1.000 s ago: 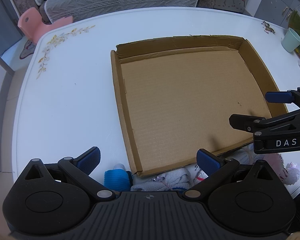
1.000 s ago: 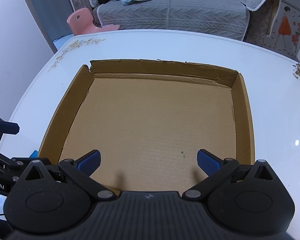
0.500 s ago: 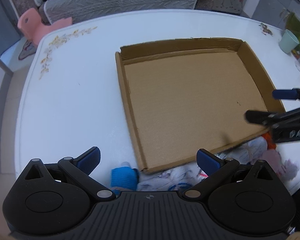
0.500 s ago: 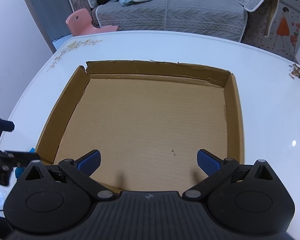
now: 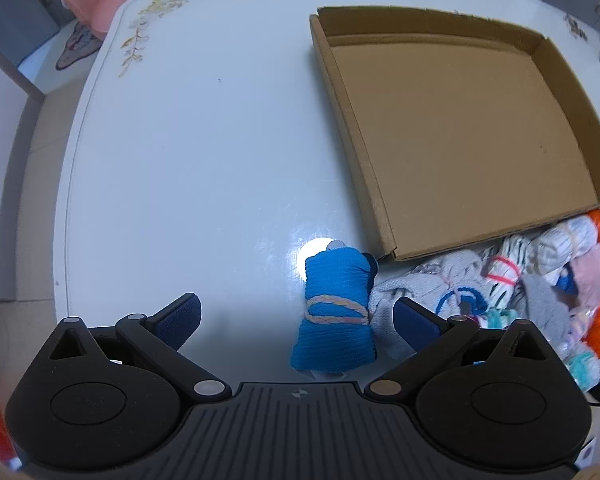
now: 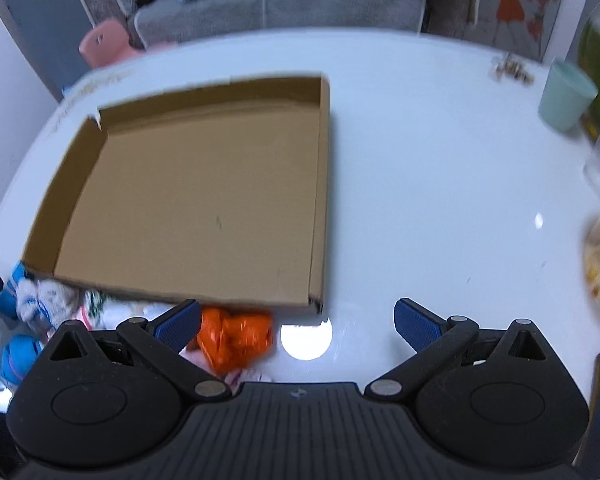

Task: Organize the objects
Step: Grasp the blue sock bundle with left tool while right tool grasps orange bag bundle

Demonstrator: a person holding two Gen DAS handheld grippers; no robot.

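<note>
Blue roll (image 5: 334, 312), banded, lying on white table (image 5: 188, 168) just off the near corner of the bare cardboard tray (image 5: 460, 128); more bundles (image 5: 512, 276) heaped along the tray's near edge, orange one (image 6: 236, 338) included; left gripper (image 5: 296, 318) spread wide around the roll, touching nothing; right gripper (image 6: 296, 322) likewise spread, holding nothing; mint cup (image 6: 564, 96) far right.

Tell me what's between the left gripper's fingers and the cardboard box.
In the left wrist view, a blue rolled sock bound with a pastel band lies between the open left gripper and the cardboard box corner.
</note>
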